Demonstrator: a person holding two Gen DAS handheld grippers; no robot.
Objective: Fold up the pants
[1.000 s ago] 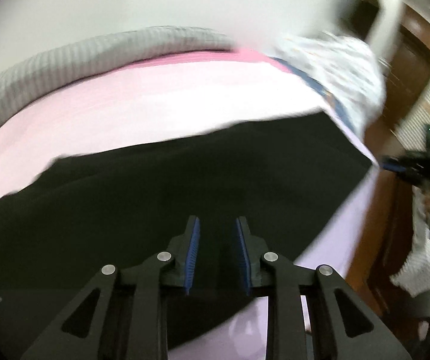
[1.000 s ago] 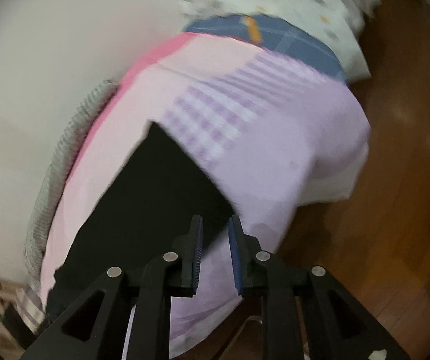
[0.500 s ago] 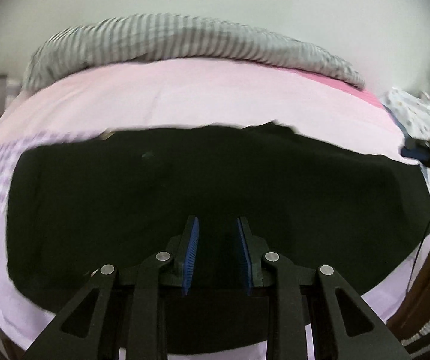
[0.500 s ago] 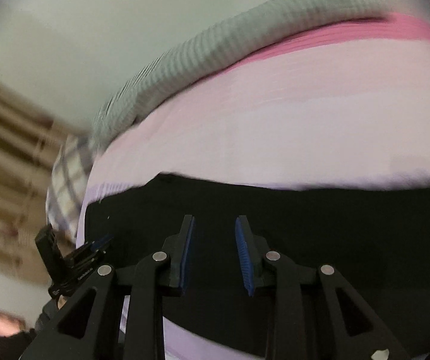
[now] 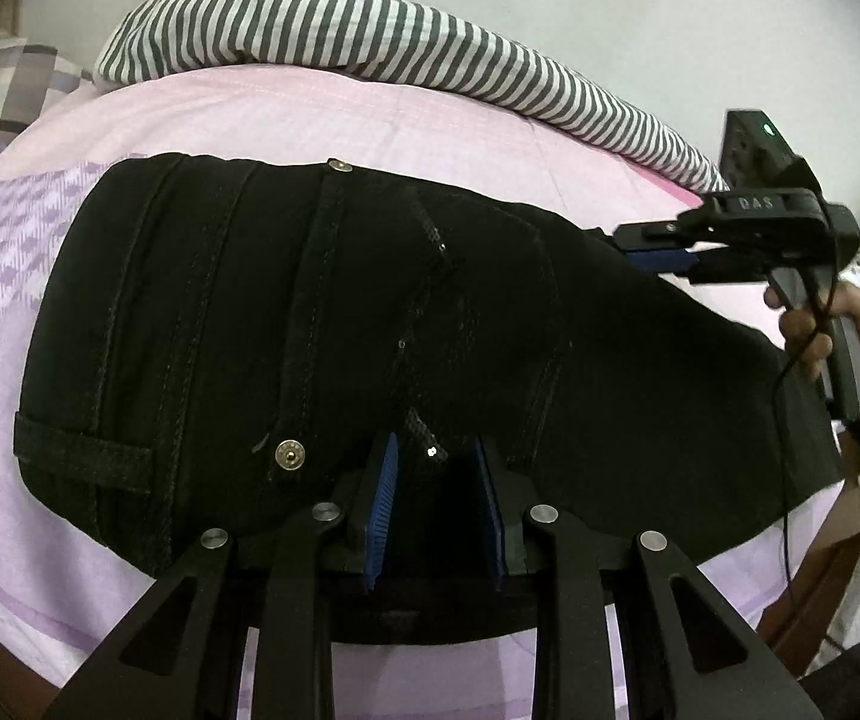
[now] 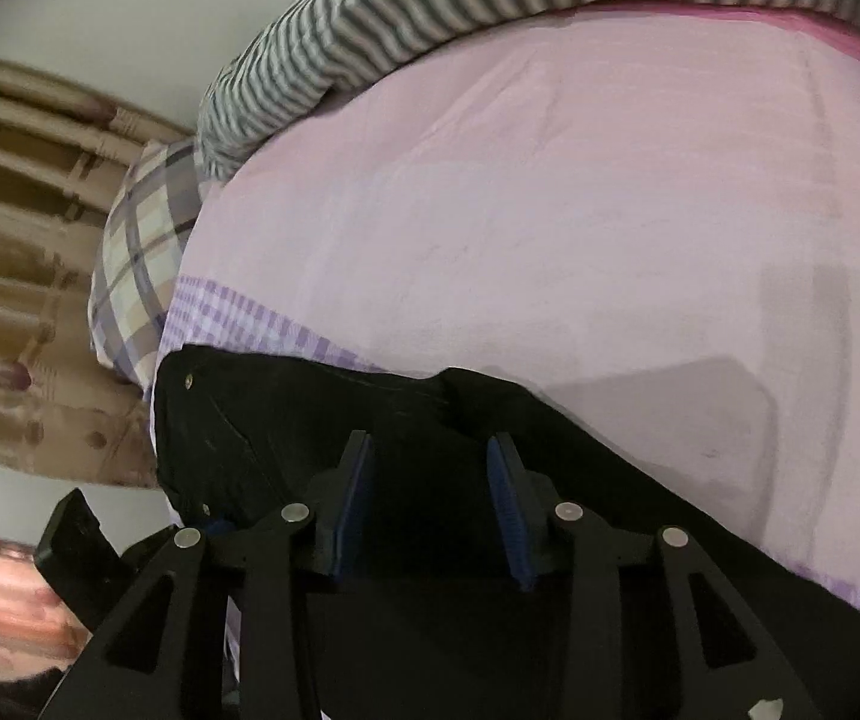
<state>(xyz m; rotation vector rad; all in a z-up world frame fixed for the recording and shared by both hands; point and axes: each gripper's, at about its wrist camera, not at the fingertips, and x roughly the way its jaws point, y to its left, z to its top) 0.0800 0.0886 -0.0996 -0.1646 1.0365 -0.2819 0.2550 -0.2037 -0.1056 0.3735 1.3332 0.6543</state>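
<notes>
In the left wrist view, the black pants (image 5: 369, 330) lay spread flat across the bed (image 5: 369, 120), which had a smooth pink and purple sheet. The pants were thick black denim with stitched seams, a belt loop, a round brass button (image 5: 289, 455) and a small patch of shiny dots. The left tool (image 5: 434, 501) hung just over the near edge of the pants with its blue ribbed pads a little apart and nothing pinched between them. Only this view showed the right tool (image 5: 658, 249) from the side, held in a hand (image 5: 832, 324) above the far right part of the pants, and a thin black cable hanging below it. A striped pillow (image 5: 369, 36) sat at the back of the bed. In the right wrist view, the right tool (image 6: 430, 501) was over the dark cloth and its pads were spreading apart, gripping nothing. Only this view showed a soft checked pillow (image 6: 141, 258) and a brown curtain (image 6: 21, 276) on the left. The left tool (image 6: 87, 546) peeked in at the bottom left corner.
</notes>
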